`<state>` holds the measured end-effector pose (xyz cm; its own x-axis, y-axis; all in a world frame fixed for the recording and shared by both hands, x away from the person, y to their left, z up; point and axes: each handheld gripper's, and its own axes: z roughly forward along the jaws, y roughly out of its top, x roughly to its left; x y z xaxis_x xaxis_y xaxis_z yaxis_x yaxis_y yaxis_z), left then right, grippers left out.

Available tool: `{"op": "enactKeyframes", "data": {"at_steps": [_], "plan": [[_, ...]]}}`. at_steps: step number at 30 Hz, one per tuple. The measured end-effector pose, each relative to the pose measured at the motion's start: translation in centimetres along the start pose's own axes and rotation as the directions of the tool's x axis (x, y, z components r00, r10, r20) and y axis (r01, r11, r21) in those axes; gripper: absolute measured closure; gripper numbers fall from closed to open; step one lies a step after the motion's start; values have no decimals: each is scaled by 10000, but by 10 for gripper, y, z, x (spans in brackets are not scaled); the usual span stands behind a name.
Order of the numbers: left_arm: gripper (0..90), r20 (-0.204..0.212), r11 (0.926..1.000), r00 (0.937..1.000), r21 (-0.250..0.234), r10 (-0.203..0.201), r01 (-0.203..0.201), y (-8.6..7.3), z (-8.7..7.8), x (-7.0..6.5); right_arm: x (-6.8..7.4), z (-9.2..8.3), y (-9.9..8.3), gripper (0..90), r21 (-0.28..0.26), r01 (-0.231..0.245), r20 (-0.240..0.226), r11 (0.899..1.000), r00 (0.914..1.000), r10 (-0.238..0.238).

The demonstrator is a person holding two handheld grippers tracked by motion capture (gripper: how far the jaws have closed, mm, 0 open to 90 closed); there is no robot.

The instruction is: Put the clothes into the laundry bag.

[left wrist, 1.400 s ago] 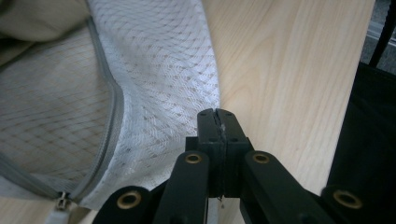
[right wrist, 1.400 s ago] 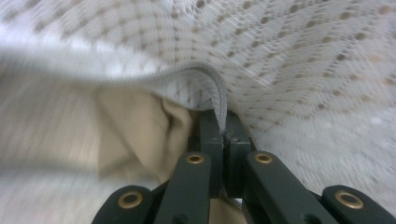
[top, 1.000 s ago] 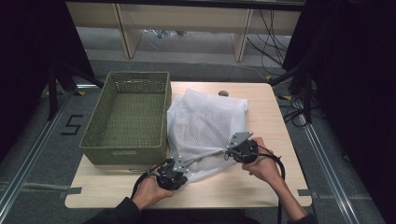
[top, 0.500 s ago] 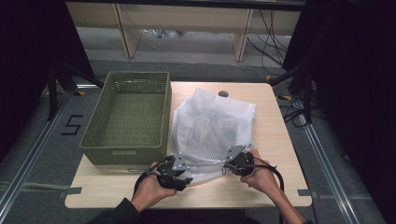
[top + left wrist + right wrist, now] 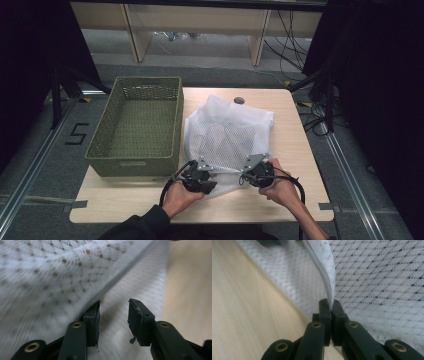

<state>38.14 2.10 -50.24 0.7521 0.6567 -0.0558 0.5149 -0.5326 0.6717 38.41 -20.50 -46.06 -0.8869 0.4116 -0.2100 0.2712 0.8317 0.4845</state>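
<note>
Dim, dark-edged high view; even overhead light, soft shadows; motion blur across the left gripper view.

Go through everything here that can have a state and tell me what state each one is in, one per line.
mesh laundry bag: flat on the table, zipper edge lifted at the near end
right gripper: shut on the bag's zipper edge
left gripper: open, jaws just closing a little, one pad against the zipper edge, nothing pinched
green basket: upright, empty
table: bears basket and bag
</note>
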Motion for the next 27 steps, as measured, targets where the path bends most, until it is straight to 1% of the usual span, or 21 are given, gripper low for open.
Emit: {"op": "enactKeyframes", "data": {"at_steps": [1,3,4,5,7,9,10,11,12,13,14,16,17,18,20,21,22,23,25,26,27], "plan": [[655,-191,9998,9997,-171,-118,114,3,5,-1,1,-4,1,900,-37,-224,-68,9997,9997,224],[770,-503,9995,9987,-318,-38,22,9,13,1,0,-6,2,900,-236,-54,-162,9997,9999,50],[819,-590,9992,9981,-359,-194,173,13,17,3,1,-8,3,900,-218,-333,-122,9992,9994,331],[843,-687,9986,9971,-429,-326,297,16,19,4,1,-9,3,900,-266,-315,-169,9991,9994,311],[873,-964,9985,9952,-532,-177,126,24,25,7,1,-10,4,900,-357,-266,-409,9990,9988,251],[882,-1262,9973,9920,-725,-23,-69,31,28,11,2,-9,4,900,-404,-468,-487,9981,9978,448],[886,-1322,9973,9912,-740,-68,-30,34,29,14,1,-8,4,900,-453,-459,-534,9979,9976,435],[887,-1497,9952,9882,-960,-314,171,37,31,16,0,-6,4,900,-440,-348,-602,9984,9977,321],[886,-1540,9938,9872,-1083,-412,246,39,34,17,1,-3,3,900,-426,-493,-618,9979,9970,466],[882,-1580,9944,9869,-1044,-327,162,39,35,18,1,0,3,900,-326,-577,-695,9978,9960,554],[876,-1627,9932,9860,-1153,-372,184,38,39,18,1,4,2,900,-317,-452,-649,9985,9970,431],[856,-1493,9949,9881,-986,-374,228,36,40,17,4,13,0,900,-70,-753,-676,9971,9949,747],[839,-1301,9941,9906,-1048,-434,298,34,38,16,5,18,-1,900,-83,-730,-678,9973,9951,722],[821,-1198,9949,9923,-989,-313,194,32,35,15,5,22,-2,900,-152,-580,-523,9982,9970,571],[781,-998,9975,9950,-707,3,-74,28,24,13,4,25,-3,900,-163,-702,-567,9974,9960,691],[758,-829,9975,9966,-700,25,-84,23,16,12,4,27,-4,899,-311,-504,-291,9982,9984,495],[741,-653,9969,9978,-780,-149,98,19,11,10,4,27,-4,898,-334,-528,-398,9980,9979,514],[724,-370,9976,9992,-689,-122,96,16,5,8,6,26,-3,896,-306,-458,-512,9985,9977,442],[689,-69,9984,10000,-564,36,-40,9,-4,2,8,25,-1,892,-315,13,-135,9995,9999,-18],[668,123,9988,9999,-481,96,-90,6,-8,-3,9,24,0,882,-285,-149,-212,9995,9997,143],[646,371,9987,9988,-410,317,-301,2,-11,-7,8,24,1,867,-380,109,8,9992,9999,-109]]}}
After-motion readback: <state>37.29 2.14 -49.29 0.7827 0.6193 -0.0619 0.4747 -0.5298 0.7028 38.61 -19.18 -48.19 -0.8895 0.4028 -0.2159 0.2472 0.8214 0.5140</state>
